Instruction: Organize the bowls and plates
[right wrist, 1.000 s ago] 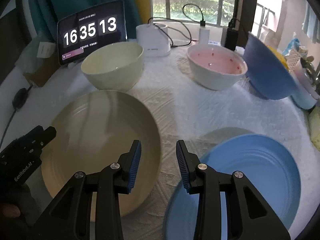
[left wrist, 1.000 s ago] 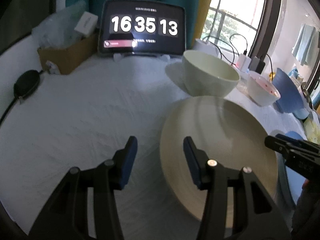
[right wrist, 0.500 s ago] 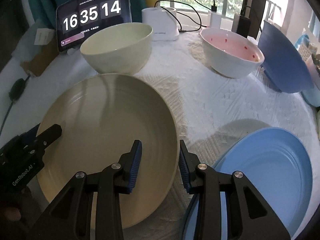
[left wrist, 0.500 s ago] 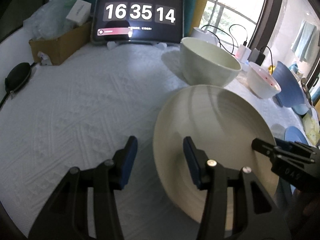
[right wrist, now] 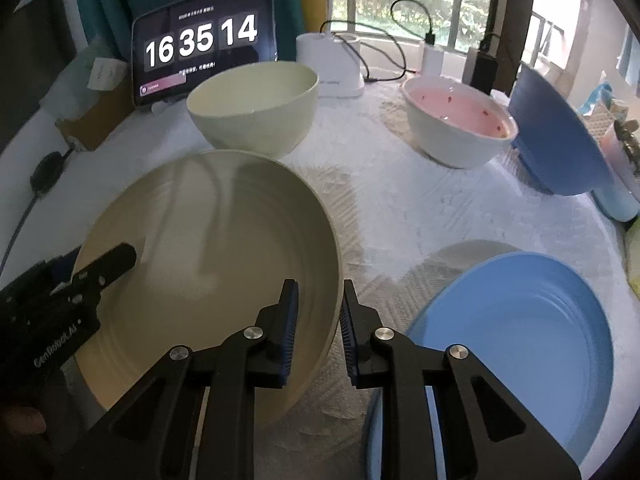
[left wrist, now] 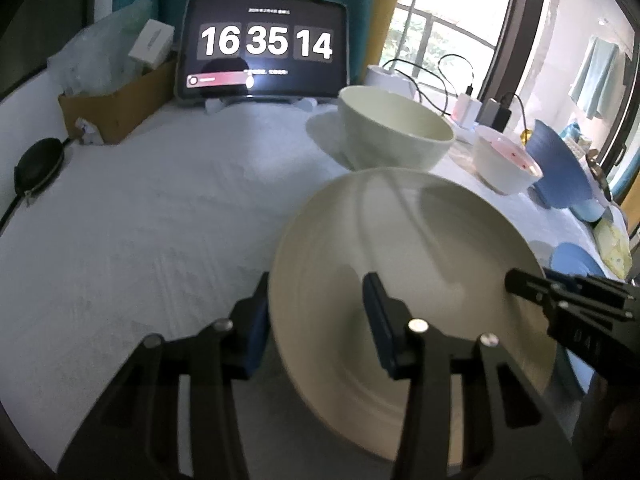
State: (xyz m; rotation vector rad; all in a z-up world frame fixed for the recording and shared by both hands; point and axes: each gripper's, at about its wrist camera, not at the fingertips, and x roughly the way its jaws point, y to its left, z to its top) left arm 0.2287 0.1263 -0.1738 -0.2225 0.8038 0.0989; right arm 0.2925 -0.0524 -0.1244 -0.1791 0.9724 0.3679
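**Crockery on worktop: two plates, three bowls**

- Plates, 2: one cream plate, one blue plate, lying side by side at the near edge of the white-clothed worktop.
- Bowls, 3: one cream bowl just behind the cream plate; one white bowl with a pink inside; one blue bowl, tilted, furthest right.
- Claws, 2: left claw is straddling the cream plate's left rim, jaws wide, not gripping. Right claw is straddling its right rim, jaws narrow, pads seemingly just clear of it.
- Other: one clock tablet is reading 16 35 14.
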